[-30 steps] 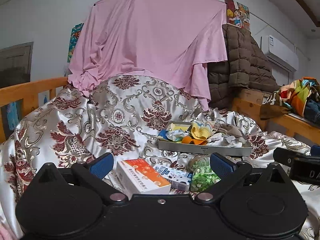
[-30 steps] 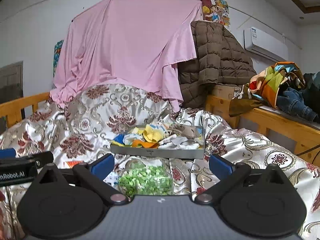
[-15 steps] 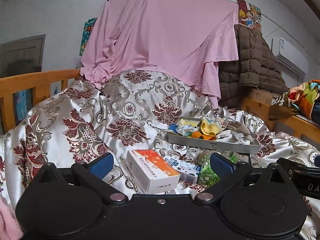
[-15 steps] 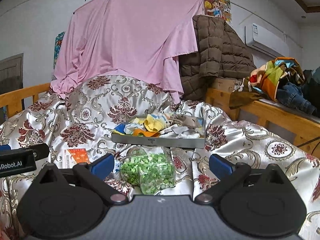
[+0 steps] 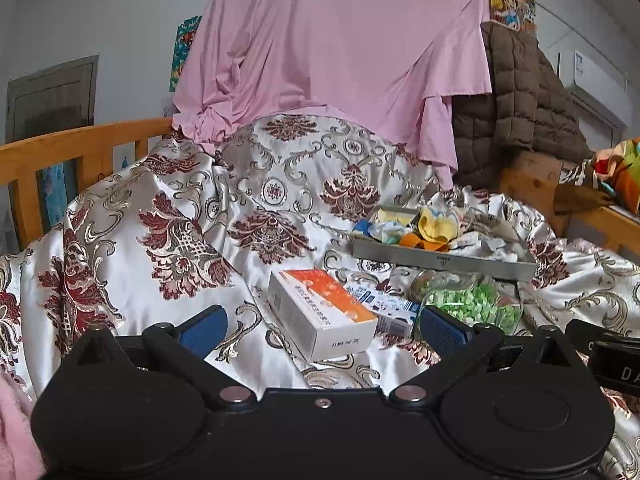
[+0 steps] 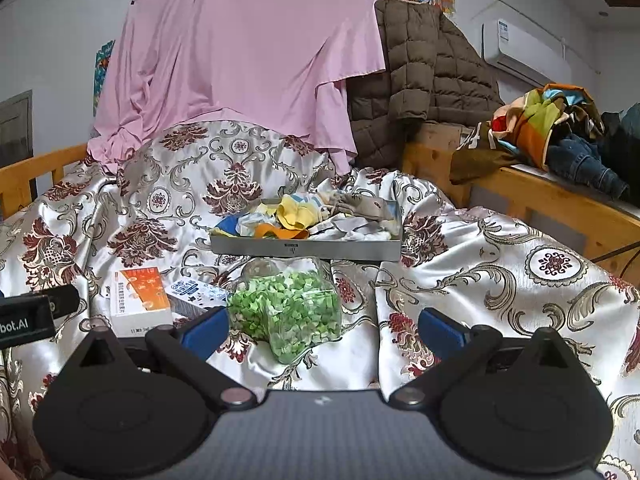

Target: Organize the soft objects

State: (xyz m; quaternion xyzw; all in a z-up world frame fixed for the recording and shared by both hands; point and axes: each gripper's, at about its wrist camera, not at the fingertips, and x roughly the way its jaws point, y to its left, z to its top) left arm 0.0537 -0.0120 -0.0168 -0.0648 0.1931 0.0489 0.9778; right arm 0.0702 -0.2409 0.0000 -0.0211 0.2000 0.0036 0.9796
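Left wrist view: left gripper (image 5: 322,326) has its jaws spread wide, nothing in them, hovering just above the quilt (image 5: 168,240) with the orange box (image 5: 320,312) right in front. I'd guess the box gets picked next, so straddle its narrow sides squarely since the quilt underneath will give. The tray (image 5: 440,259) of socks (image 5: 434,226) sits further back on the right.

Right wrist view: right gripper (image 6: 323,328) is also wide open and empty, facing the bag (image 6: 288,312) of green bits. Bag looks clear, crinkly and squashy, lying just in front of the tray; pinch it mid-body, gently.
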